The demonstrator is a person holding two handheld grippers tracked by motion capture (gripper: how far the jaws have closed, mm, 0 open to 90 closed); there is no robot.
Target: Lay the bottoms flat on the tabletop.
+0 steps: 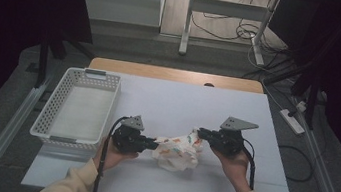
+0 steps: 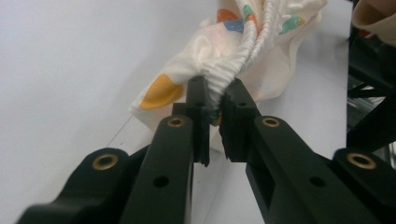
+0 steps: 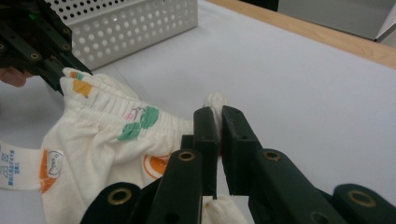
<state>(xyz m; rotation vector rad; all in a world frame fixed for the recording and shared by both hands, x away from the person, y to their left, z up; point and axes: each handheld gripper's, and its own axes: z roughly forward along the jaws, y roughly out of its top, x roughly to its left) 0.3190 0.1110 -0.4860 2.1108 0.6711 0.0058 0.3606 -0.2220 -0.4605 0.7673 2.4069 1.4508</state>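
Garment (image 1: 178, 151): worktop (image 1: 168, 100) centre, basket (image 1: 77, 105) at its 9 o'clock
Left gripper (image 1: 152, 144): my jaws clamp the elastic waistband
Right gripper (image 1: 202, 133): pinches opposite edge, so I can spread it

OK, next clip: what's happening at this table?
A person holds a two-jaw gripper in each hand and has both clamped on a small cream garment with coloured prints. The left gripper pinches its gathered elastic edge, and the right gripper pinches another bit of that edge at the opposite end. The cloth hangs bunched between them over the white table. A white perforated basket stands at the left with nothing visible in it.
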